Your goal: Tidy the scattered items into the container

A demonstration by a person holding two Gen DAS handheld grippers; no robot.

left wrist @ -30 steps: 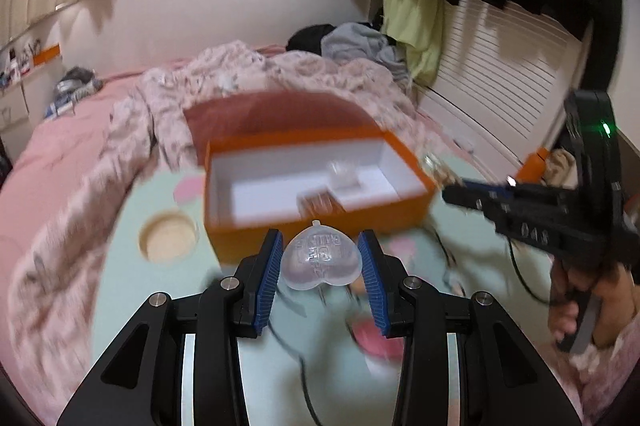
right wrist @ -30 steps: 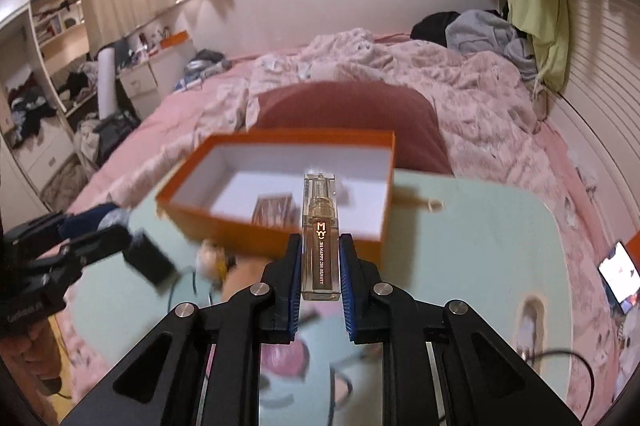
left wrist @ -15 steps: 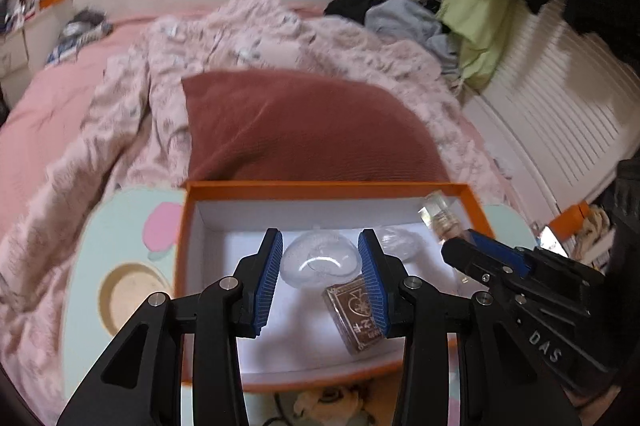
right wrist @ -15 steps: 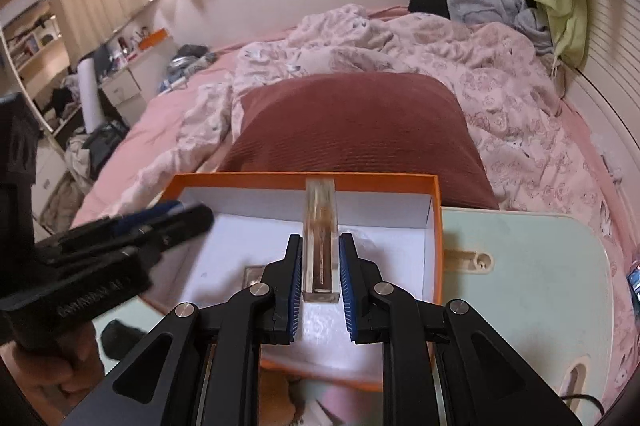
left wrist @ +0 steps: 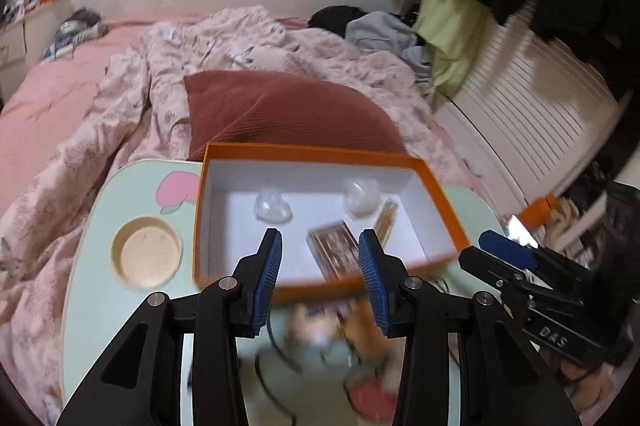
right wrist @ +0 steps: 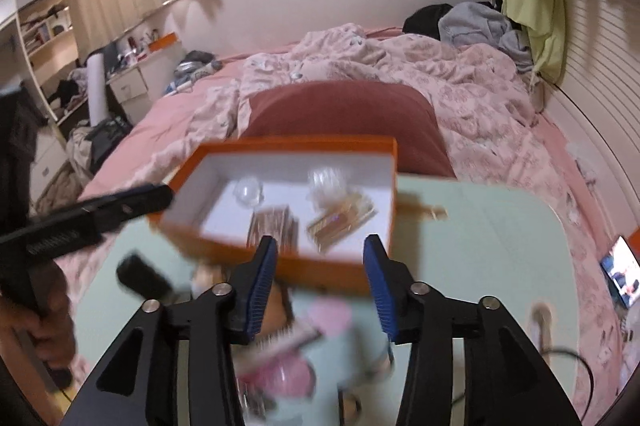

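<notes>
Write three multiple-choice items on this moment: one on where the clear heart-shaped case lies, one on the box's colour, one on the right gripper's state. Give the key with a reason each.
1. Where is the clear heart-shaped case?
A. Between the left gripper's pads
B. Inside the box, near its back wall
C. In the tray's round cup recess

2. What colour is the outside of the box?
A. Orange
B. Blue
C. Black

3. How does the right gripper stand?
A. Shut on the gold bottle
B. Shut on nothing
C. Open, nothing between its pads

Key: 1 B, the case rests on the white floor of the box, while the left gripper is bare. 2 A, its rim and walls are orange around a white inside. 3 C, its jaws have just been opening, and the gold bottle lies in the box.
</notes>
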